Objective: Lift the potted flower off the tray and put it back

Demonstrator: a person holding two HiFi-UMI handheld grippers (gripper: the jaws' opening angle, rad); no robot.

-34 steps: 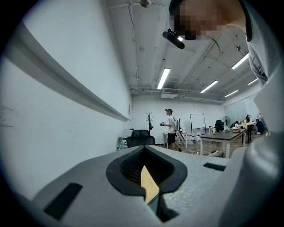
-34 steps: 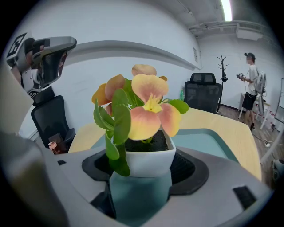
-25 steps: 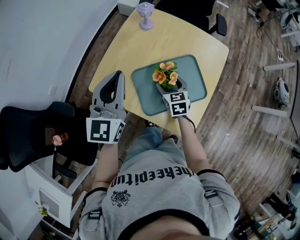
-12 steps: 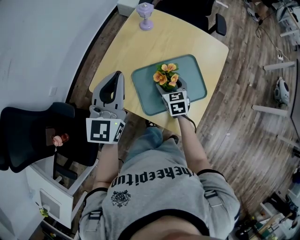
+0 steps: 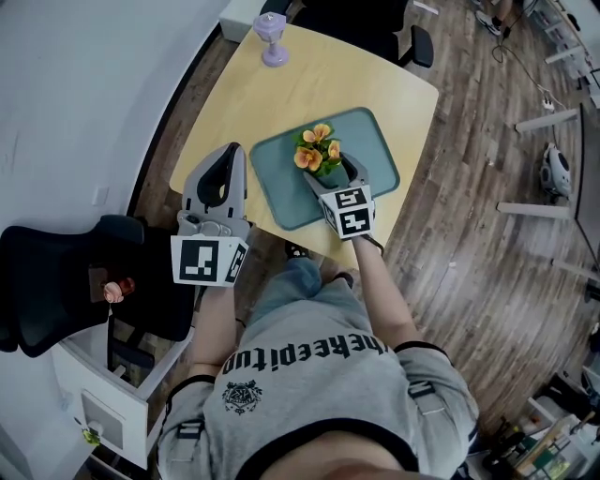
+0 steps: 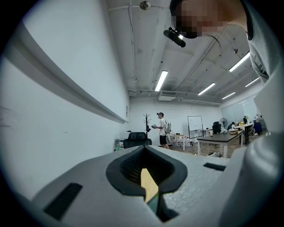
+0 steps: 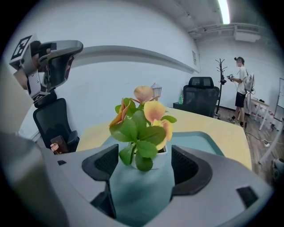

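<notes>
The potted flower (image 5: 317, 150), orange blooms in a pale teal pot (image 7: 142, 188), stands over the teal tray (image 5: 281, 192) on the yellow table (image 5: 347, 84). My right gripper (image 5: 333, 172) is shut on the pot, a pad pressing each side (image 7: 145, 165). The pot's base is hidden, so I cannot tell whether it touches the tray (image 7: 202, 138). My left gripper (image 5: 229, 156) hangs off the table's near left edge, shut and holding nothing (image 6: 148, 188). It also shows raised at the upper left of the right gripper view (image 7: 49, 57).
A purple goblet (image 5: 273, 39) stands at the table's far corner. A black chair (image 5: 56, 281) and a white cabinet (image 5: 103, 394) are at my left, another black chair (image 5: 375, 28) beyond the table. A person (image 6: 162, 128) stands far across the room.
The head view has shifted, so table and tray sit a little further left in the picture. The pot stays in my right gripper at about the same place over the tray. The left gripper holds still.
</notes>
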